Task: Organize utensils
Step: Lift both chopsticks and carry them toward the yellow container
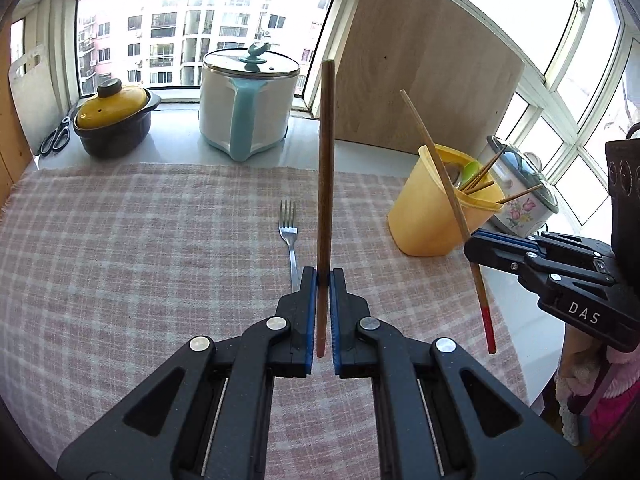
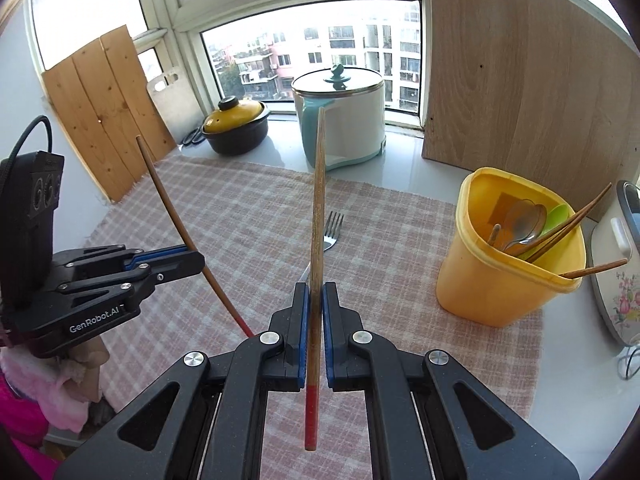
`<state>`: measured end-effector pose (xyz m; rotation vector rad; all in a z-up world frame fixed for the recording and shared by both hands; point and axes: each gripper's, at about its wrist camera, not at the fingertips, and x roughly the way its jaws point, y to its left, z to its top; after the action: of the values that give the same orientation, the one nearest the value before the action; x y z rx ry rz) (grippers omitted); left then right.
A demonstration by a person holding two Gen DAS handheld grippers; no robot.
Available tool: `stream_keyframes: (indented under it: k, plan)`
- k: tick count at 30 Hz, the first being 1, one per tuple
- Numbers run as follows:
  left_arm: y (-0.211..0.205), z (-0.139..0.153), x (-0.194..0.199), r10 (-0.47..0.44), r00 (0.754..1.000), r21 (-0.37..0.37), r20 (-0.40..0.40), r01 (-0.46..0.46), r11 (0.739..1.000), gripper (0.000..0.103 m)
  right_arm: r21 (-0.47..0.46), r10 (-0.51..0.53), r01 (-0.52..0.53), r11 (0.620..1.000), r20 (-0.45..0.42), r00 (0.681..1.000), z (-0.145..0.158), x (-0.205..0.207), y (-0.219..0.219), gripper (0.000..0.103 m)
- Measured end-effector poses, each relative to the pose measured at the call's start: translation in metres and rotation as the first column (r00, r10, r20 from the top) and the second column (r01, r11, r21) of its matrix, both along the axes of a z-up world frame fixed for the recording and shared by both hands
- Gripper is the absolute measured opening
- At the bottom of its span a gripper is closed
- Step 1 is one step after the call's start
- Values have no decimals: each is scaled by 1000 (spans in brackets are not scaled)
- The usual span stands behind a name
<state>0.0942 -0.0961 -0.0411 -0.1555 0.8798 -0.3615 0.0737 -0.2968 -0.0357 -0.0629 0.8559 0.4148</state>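
Fingers (image 1: 310, 280) on both hands each clamp a chopstick (image 1: 325, 184); bin (image 2: 500, 280) part-filled, fork (image 2: 332, 228) left on surface.

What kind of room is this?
Likely a home kitchen counter by a window: a yellow-lidded clay pot, an electric cooker and a yellow utensil holder with spoons and chopsticks.

Bright window (image 1: 204, 36) backlight, seemingly fisheye-warped edges
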Motion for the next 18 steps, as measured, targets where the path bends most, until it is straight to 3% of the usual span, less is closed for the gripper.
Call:
stream_keyframes:
  k: [18]
  plan:
    - [-66, 64, 30, -39, 989, -47, 143, 46, 998, 4, 59, -111, 102, 993, 164, 980, 54, 15, -87, 5]
